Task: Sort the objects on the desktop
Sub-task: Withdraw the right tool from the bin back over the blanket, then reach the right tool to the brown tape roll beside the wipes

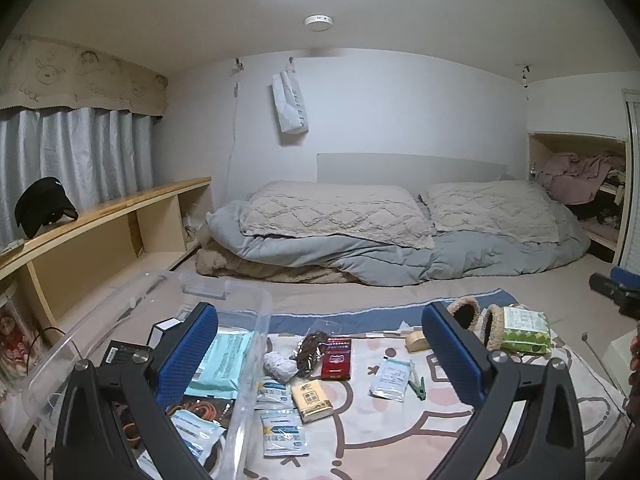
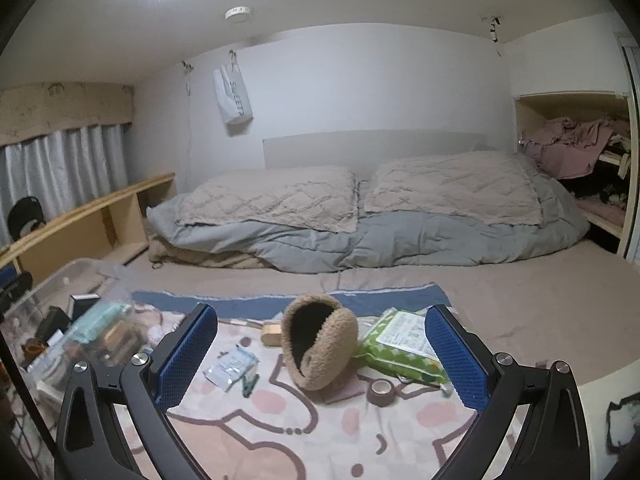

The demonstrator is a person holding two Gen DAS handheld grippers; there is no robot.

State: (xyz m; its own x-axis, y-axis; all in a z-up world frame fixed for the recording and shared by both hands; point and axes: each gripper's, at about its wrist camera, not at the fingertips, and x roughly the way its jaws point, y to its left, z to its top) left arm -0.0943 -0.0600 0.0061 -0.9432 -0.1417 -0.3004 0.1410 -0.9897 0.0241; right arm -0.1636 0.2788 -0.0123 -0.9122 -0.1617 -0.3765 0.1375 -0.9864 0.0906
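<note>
Your left gripper [image 1: 320,356] is spread wide and holds nothing, hovering over a patterned blanket [image 1: 400,432] strewn with small packets. A red box [image 1: 337,359] lies mid-frame; a clear plastic bin [image 1: 256,344] sits at lower left. Your right gripper [image 2: 320,356] is also wide and empty, framing furry brown earmuffs [image 2: 320,344] beside a green tissue pack [image 2: 400,348].

The clear plastic storage bin [image 1: 248,360] looks glossy; the brown fuzzy earmuffs [image 2: 320,344] look rough and fleecy; the green wet-wipe packet [image 2: 400,348] is shiny film.
</note>
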